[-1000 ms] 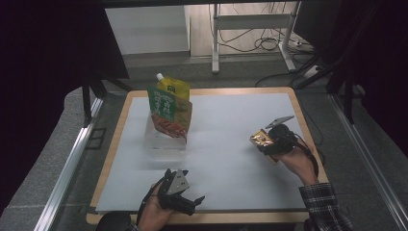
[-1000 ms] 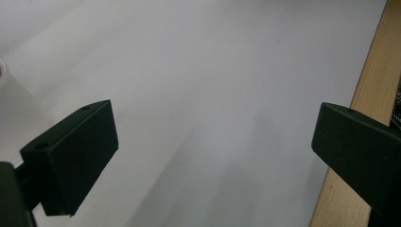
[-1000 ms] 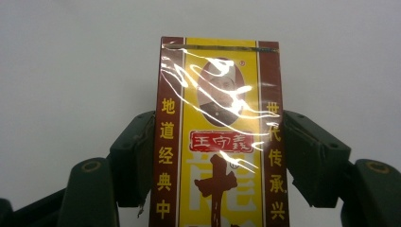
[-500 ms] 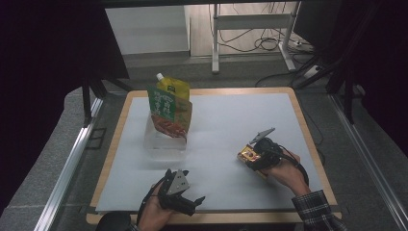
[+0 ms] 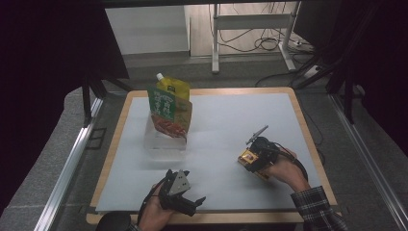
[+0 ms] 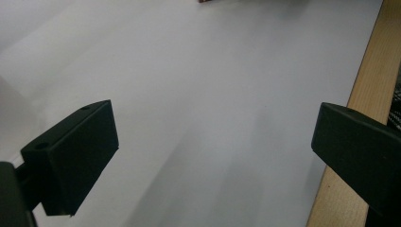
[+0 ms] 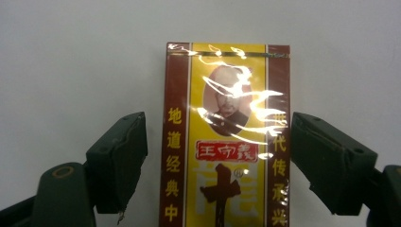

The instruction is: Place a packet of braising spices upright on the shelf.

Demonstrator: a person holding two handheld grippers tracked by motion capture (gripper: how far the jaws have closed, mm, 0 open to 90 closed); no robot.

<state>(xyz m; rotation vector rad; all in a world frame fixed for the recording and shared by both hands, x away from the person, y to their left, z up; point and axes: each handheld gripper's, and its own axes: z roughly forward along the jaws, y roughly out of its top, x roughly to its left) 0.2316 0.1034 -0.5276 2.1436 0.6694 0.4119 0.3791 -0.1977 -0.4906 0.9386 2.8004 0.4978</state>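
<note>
A small yellow and maroon box [image 7: 227,142] with Chinese print lies flat on the white mat [image 5: 226,120], right of centre. My right gripper [image 7: 220,142] straddles it. Its jaws have just been opening, and a gap of mat shows between each pad and the box's sides, so the gripper is open. In the high view the box [image 5: 247,159] sits at the tip of the right gripper [image 5: 255,155], with the hand behind it. My left gripper [image 5: 192,204] rests near the mat's front edge, open wide [image 6: 213,137] with nothing between its jaws.
A green and yellow spouted pouch [image 5: 168,103] stands upright in a clear plastic container [image 5: 163,144] at the mat's back left. The mat lies on a wooden board [image 5: 308,139], whose edge shows beside the left gripper [image 6: 373,85]. Dark frame posts flank the table.
The right hand carried the box toward the near left and down onto the mat. Its jaws have parted from the box's sides. The left gripper has stayed put.
</note>
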